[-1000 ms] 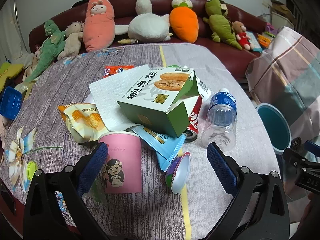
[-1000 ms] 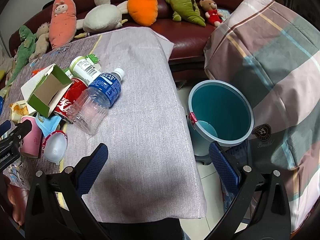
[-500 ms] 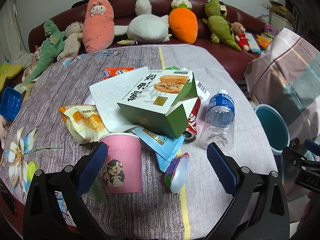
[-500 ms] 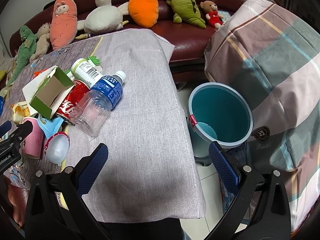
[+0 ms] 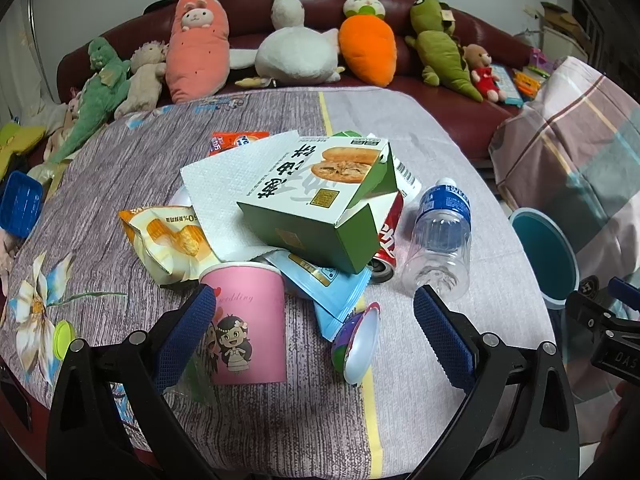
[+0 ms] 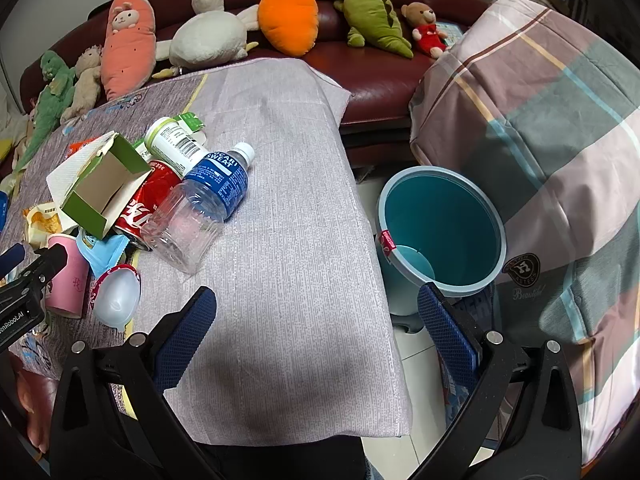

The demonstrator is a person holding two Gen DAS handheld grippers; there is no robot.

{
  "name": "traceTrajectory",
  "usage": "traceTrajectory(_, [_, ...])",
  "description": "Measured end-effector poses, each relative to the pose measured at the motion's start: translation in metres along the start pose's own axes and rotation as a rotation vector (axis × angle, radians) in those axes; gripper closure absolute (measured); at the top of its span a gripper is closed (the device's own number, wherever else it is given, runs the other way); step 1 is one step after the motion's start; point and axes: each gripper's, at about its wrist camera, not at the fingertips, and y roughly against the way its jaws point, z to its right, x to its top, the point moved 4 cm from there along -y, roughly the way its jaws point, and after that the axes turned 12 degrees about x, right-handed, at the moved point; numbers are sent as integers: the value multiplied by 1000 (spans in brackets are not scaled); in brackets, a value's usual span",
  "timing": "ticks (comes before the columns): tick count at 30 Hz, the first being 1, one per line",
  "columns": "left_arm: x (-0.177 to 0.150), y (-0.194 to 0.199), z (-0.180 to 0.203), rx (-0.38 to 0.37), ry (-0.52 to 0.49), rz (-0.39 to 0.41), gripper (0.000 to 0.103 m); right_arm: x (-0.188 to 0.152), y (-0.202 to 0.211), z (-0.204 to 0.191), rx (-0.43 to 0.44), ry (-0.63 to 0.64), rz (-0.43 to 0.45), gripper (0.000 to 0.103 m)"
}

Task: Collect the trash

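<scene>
Item: trash pile on the table [image 5: 472, 184], mid-left; pink cup [image 5: 246, 326] nearest, clear bottle [image 5: 440, 236] at its right edge. Bin [image 6: 442, 226] stood on the floor, right of the table. Your left gripper [image 5: 310, 324] and right gripper [image 6: 316, 320] were both spread wide, holding nothing. Best practice: you centred one loose piece, the cup, between the fingers before closing.

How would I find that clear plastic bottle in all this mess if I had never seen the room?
Start at the grey cloth-covered table in front of the dark red sofa, and find the heap of rubbish on it. The clear plastic bottle with the blue label lies on its side at the edge of the heap nearest the teal plastic bin, against the red drinks can. It is the only see-through item there.
</scene>
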Motion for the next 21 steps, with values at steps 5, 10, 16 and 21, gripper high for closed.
traceTrajectory(5, [1, 0, -1, -3, 1, 3, 4, 0, 2, -1, 2, 2, 6, 6])
traceTrajectory(10, [0, 0, -19, -5, 15, 5, 4, 3, 11, 0, 12, 2, 29, 6])
traceTrajectory(16, [-14, -9, -64, 6, 31, -15, 4, 0, 7, 2, 37, -7, 19, 6])
traceTrajectory(21, [-24, -20, -73, -13, 1, -74, 4, -5, -13, 2, 58, -14, -31, 6])
